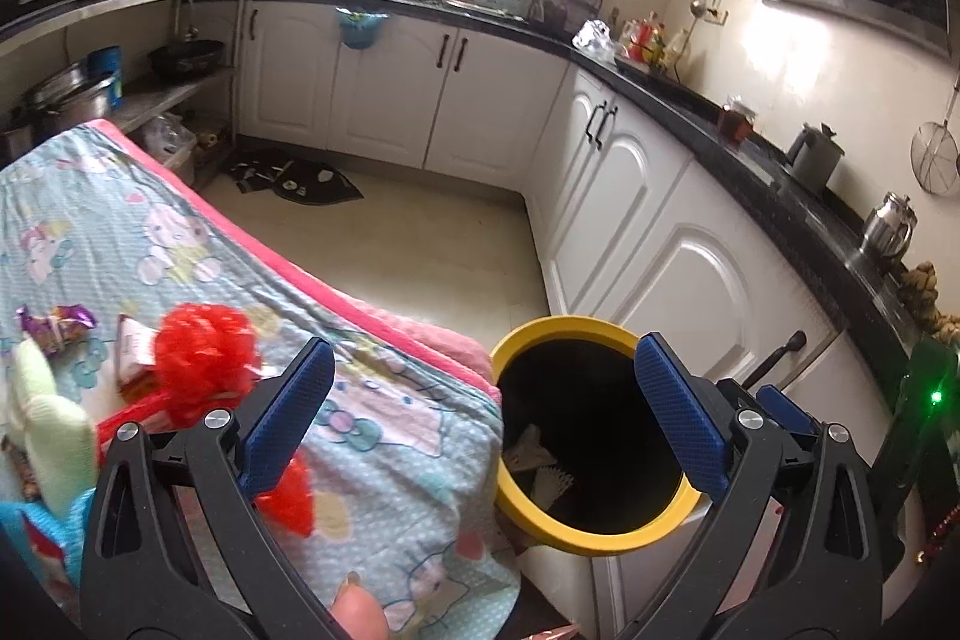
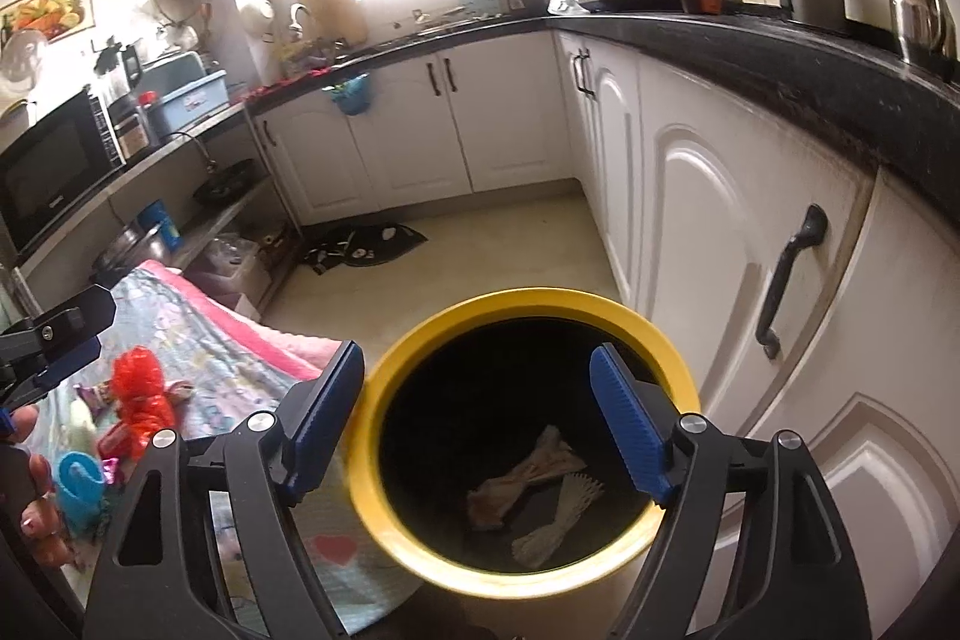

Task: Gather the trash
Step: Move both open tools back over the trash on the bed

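My right gripper [image 2: 477, 430] stands open with nothing between its blue pads, poised directly over the mouth of the yellow-rimmed bin [image 2: 528, 301]. My left gripper [image 1: 483, 409] is spread wide and also empty, straddling the bin's near-left rim and the table corner beside it.

Inside the bin lie a brown crumpled wrapper [image 2: 522, 478] and a white pleated paper piece [image 2: 558, 520].

Left of the bin, the table under its patterned cloth [image 1: 198, 250] carries the remaining trash: a red mesh wad [image 1: 204, 358], a purple foil wrapper [image 1: 57, 325] further left, and a small carton [image 1: 132, 364] between them.

Risks, as I judge them:
- The mesh is springy; a shallow pinch could let it slip out short of the bin.
- The bin stands touching the cloth's hanging corner; a snagged cloth could drag items off the table or tip the bin.
- My left gripper sits close to the rim; a hasty swing could knock it.
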Demonstrator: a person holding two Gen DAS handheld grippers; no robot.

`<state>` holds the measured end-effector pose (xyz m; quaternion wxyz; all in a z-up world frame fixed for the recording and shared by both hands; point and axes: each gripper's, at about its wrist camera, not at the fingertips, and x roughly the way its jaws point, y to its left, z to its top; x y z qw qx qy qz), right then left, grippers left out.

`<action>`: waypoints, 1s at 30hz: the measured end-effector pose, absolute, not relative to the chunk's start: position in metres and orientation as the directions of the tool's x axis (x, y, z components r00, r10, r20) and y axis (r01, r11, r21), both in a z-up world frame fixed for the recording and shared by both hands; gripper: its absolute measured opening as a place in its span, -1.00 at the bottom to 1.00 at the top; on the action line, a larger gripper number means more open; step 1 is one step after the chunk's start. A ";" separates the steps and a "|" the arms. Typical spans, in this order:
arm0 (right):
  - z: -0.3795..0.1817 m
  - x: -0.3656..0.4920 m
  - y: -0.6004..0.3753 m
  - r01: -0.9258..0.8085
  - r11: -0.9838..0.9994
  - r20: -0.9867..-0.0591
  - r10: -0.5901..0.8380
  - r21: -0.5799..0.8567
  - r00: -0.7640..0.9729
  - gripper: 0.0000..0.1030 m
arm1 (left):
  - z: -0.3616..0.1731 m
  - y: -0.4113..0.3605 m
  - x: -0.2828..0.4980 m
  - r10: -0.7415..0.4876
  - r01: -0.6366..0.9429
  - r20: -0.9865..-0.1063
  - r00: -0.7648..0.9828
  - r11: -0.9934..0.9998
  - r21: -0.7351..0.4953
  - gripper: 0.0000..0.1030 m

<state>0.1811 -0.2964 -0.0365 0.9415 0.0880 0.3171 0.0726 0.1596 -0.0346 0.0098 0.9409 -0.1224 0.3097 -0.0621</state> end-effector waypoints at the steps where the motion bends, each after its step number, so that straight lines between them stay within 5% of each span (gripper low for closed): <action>1: -0.034 0.179 -0.294 -0.088 0.973 -0.581 0.198 0.212 0.789 0.48 | 0.011 -0.031 0.157 -0.190 0.038 -0.564 0.804 0.962 -0.270 0.79; 30: 0.009 0.130 -0.211 -0.316 0.928 -0.530 0.373 0.200 0.762 0.58 | 0.035 0.060 0.091 -0.022 -0.134 -0.504 0.863 0.953 -0.271 0.79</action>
